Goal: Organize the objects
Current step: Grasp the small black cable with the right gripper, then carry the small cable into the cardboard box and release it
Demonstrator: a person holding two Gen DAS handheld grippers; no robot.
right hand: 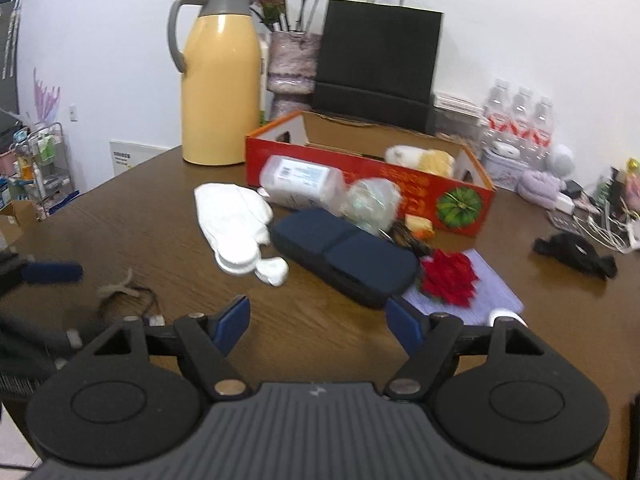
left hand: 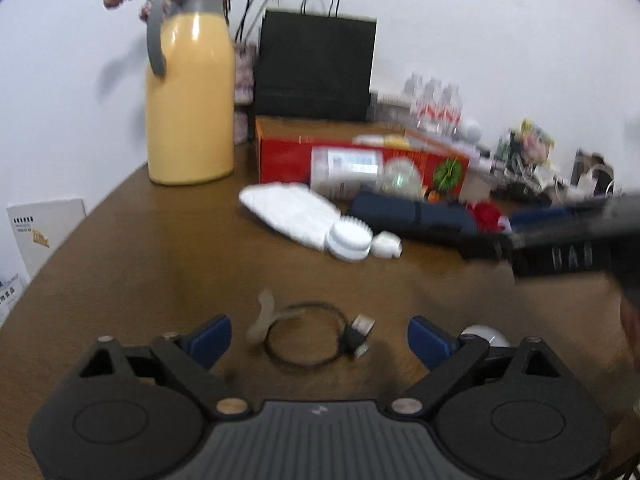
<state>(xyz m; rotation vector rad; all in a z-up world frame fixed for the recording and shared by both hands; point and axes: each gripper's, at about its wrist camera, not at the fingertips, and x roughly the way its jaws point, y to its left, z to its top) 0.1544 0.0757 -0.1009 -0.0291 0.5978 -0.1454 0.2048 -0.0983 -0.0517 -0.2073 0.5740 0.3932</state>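
Cable (left hand: 306,332), a small black loop with a plug on one end, lies flat on the desk (left hand: 160,248), right between our left tongs (left hand: 320,338), which stand wide and hold nothing. Being a ring, it has no real long side; its plug points away from the yellow jug (left hand: 190,92). Our right tongs (right hand: 318,326) gape too, empty, near the dark blue case (right hand: 344,256). We might pinch only the thin wire, and the loop could slip out or drag its pale tie.

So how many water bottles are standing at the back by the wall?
3 water bottles in a row against the wall, right of the black bag: left one, middle one, right one. More may hide behind them.
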